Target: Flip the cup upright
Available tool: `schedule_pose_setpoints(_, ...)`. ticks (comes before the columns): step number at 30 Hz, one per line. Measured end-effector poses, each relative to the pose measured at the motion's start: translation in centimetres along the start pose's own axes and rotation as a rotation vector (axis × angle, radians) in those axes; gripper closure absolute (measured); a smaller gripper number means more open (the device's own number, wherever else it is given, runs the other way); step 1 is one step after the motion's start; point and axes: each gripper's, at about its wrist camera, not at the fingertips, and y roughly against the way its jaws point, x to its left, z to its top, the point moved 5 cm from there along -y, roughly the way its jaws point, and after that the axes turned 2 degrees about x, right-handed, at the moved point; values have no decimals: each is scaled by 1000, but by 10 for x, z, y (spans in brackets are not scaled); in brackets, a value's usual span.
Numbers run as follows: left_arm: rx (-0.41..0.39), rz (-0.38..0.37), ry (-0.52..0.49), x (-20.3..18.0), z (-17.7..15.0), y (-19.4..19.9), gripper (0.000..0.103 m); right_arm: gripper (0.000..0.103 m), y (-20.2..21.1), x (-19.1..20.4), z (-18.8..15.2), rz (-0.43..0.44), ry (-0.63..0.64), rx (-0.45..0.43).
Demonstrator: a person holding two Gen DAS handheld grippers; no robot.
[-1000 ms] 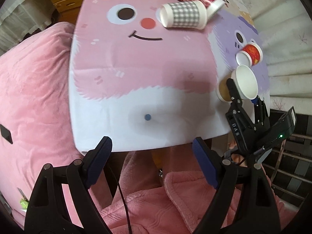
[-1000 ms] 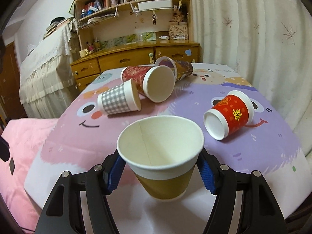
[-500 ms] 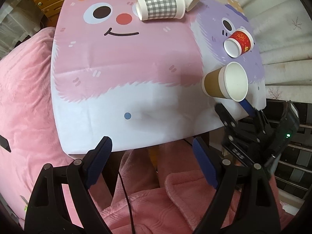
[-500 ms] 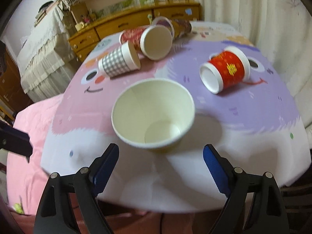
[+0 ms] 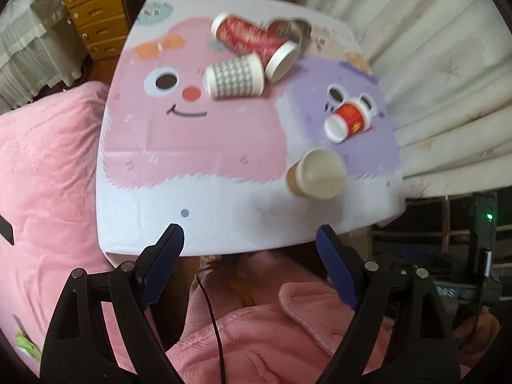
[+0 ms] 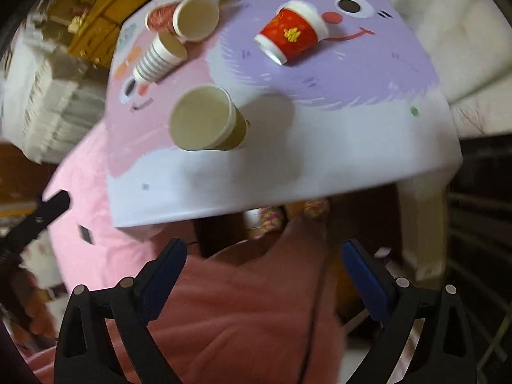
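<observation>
My right gripper [image 6: 260,275] has its jaws spread wide with nothing between them, hanging off the near edge of the table [image 6: 288,172] above pink fabric. My left gripper [image 5: 251,264] is likewise spread and empty, also short of that near edge. Past the jaws, the brown cup [image 6: 206,118] stands upright on the table, on the white band by the near edge, its mouth open to me: a cream inside, a thin white rim and a tan-brown wall showing below it. From the left view the same brown cup [image 5: 315,174] sits toward the table's right side, somewhat blurred. Just beyond it on the purple patch lies the small red cup [image 6: 291,35] on its side, gold mark on its wall, apart from the brown cup. Farther across the table the checked cup [image 5: 235,76] lies on its side on the pink patch, touching or nearly touching the large red cup [image 5: 252,36] tipped over behind it. Another cup lies behind those, too blurred for me to describe. A wooden dresser [image 5: 96,22] stands past the table's far edge.
</observation>
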Motion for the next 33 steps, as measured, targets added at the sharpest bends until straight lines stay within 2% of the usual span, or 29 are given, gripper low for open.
schedule_pose_setpoints(3, -69, 33, 7, -14, 3, 26, 20, 3, 36, 7, -1, 42, 3, -53)
schedule_pose_setpoints(4, -118, 54, 7, -21, 5, 39, 20, 3, 50, 9, -1, 47, 12, -88)
schedule_pose_setpoints(11, -339, 111, -35, -64, 7, 89, 20, 2, 122, 28, -6, -52, 147, -389)
schedule_pose_setpoints(15, -412, 136, -44, -79, 2, 103, 20, 2, 145, 36, -12, -60, 211, -512)
schedule_pose_setpoints(17, -446, 158, -44, -85, -4, 106, 20, 2, 153, 42, -14, -92, 238, -565)
schedule_pose_setpoints(19, -454, 175, -34, -86, -11, 105, 20, 0, 158, 44, -17, -111, 252, -587)
schedule_pose_setpoints(24, -488, 203, -24, -87, -21, 107, 19, 0, 163, 47, -26, -82, 252, -610)
schedule_pose_setpoints(27, -473, 204, -27, -89, -24, 102, 17, 0, 165, 44, -31, -64, 240, -641)
schedule_pose_setpoints(33, -492, 220, -8, -87, -27, 105, 15, 0, 167, 38, -31, -56, 224, -660)
